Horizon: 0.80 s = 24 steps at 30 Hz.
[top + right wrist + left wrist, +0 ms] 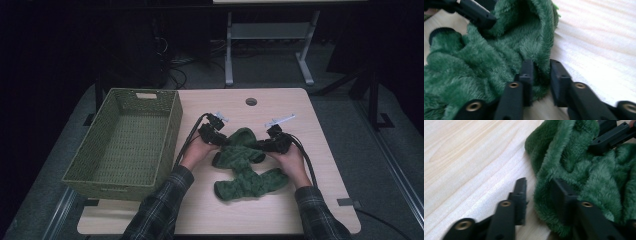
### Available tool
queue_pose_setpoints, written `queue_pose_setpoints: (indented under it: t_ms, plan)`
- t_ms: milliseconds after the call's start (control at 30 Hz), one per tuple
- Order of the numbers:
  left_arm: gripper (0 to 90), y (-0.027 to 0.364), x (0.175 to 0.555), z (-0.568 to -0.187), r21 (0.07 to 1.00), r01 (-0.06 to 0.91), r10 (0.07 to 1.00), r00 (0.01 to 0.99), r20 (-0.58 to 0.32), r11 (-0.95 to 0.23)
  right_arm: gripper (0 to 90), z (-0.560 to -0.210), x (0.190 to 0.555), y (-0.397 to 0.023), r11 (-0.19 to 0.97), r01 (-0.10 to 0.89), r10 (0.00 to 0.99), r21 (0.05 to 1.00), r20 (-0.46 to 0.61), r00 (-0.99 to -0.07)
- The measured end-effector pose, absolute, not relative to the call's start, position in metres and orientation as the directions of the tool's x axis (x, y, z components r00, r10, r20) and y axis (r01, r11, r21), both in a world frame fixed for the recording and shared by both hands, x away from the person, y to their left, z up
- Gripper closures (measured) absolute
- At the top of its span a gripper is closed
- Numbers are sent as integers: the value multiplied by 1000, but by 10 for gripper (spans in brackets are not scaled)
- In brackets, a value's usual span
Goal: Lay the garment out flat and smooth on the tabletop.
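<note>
We work over the worktop [320, 150], a pale wooden top. At its left edge, hanging a little over it, stands the woven green basket [165, 131], open and bare inside. Right of the basket, about midway between the worktop's near and far edges, lies the green towel [247, 175], plush and crumpled, with a hump raised at its far end and a bunched roll toward the near edge.

Our left hand-held gripper [221, 136] sits at the left side of that hump. In the left gripper view its jaws stand fairly narrow around the fold of the towel [574, 170]: one jaw presses the pile, while the other rests on bare wood with a small gap to the cloth, so we do not call that a grip yet. Our right hand-held gripper [264, 145] is at the right side of the hump; in the right gripper view its jaws [541, 82] pinch the towel's edge [499, 57] closely and appear to hold it.

To do this well, we judge, we want both pinches on one layer only, at matching points along the edge. We push the left jaws deeper before closing. Then we lift evenly, keeping the cloth taut between the two, so the bunched part falls open rather than dragging.
</note>
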<state>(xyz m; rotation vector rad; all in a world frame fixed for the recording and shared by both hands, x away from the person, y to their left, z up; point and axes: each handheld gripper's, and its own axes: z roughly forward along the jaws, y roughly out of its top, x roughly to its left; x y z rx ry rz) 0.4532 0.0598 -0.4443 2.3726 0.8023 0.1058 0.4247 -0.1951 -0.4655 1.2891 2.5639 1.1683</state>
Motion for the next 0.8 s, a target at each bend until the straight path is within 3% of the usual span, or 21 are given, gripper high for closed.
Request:
queue_pose_setpoints:
  t_ms: [67,133,600,800]
  plan:
    - [831,59,453,-445,574,518,567,817,-111,-634,844,-466,424,-193,381,671,706,636,269,-655]
    - [872,58,451,-445,564,525,570,814,-112,-638,861,-464,422,-193,396,663,702,636,256,-664]
    - [879,38,445,-423,688,445,565,823,-61,-573,870,-411,406,-239,404,623,773,670,115,-624]
    - [878,35,448,-430,687,448,579,814,-49,-572,869,-406,409,-249,400,623,796,672,82,-600]
